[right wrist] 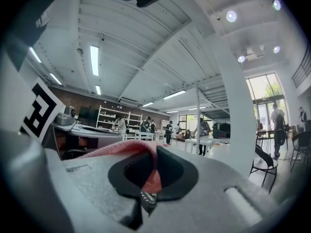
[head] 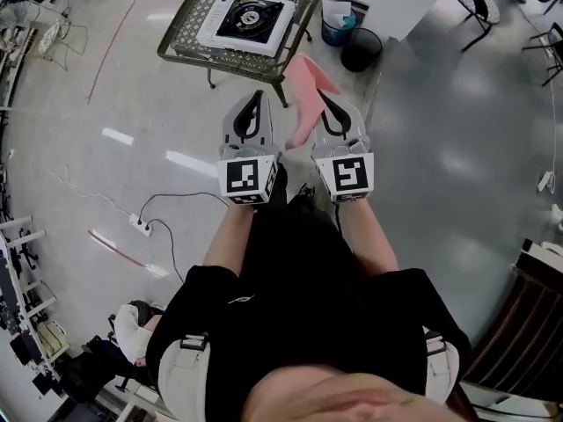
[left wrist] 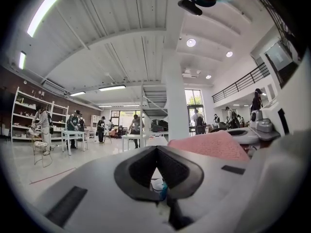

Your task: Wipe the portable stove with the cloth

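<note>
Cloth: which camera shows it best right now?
The head view: the whole pink cloth shows against the floor, held by the right gripper. The right gripper view shows only a fold pinched between its fingers; the left gripper view shows just a textured pink patch off to the right.

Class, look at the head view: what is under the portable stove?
A dark lattice-top table bears the portable stove; the tabletop directly beneath it is covered.
</note>
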`<state>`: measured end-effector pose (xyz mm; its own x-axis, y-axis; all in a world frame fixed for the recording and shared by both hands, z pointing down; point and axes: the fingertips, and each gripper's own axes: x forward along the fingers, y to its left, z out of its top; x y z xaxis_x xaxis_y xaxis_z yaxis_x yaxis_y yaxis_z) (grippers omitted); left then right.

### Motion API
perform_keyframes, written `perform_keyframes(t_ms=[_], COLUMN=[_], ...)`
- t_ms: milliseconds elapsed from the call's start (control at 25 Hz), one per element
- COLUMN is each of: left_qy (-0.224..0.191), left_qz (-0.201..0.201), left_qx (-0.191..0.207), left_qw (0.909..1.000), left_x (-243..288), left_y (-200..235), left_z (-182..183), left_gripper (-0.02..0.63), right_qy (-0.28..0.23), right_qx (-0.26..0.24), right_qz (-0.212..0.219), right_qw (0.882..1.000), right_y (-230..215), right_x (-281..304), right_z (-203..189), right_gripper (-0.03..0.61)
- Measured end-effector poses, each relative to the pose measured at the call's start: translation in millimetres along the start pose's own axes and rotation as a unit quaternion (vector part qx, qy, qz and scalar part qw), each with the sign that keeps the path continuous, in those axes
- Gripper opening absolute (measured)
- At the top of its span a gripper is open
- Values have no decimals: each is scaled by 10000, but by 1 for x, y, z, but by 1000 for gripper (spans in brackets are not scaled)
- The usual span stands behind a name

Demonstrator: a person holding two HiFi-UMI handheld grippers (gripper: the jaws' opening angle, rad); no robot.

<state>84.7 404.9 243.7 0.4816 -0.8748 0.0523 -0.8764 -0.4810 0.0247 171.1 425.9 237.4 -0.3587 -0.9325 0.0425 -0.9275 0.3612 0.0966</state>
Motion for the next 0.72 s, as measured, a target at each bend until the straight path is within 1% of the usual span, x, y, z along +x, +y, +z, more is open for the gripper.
perform_keyframes(t_ms=[80, 200, 400, 520, 720], left_qy=[47, 107, 275, 385, 549], left_qz=[0, -56, -126, -95, -14], left_qx=[-59, -139, -352, -400, -470], left_qw=[10000, 9998, 9989, 9984, 9974], left_x=[8, 25, 57, 79, 125], left_y=[2, 3, 19, 40, 94], left_z=[-4, -9, -26, -34, -45], left_gripper=[-2, -2, -2, -2, -2], right_qy=[102, 113, 340, 548, 820], right_qx=[-18, -68, -38, -61, -124], right_qz=[24, 54, 92, 155, 239], right_qw=[9999, 9999, 9994, 9984, 9963], right_y=[-3, -13, -22, -26, -34], right_x=[6, 20, 57, 87, 150], right_z=[-5, -11, -27, -39, -57], right_gripper=[6, 6, 6, 6, 6])
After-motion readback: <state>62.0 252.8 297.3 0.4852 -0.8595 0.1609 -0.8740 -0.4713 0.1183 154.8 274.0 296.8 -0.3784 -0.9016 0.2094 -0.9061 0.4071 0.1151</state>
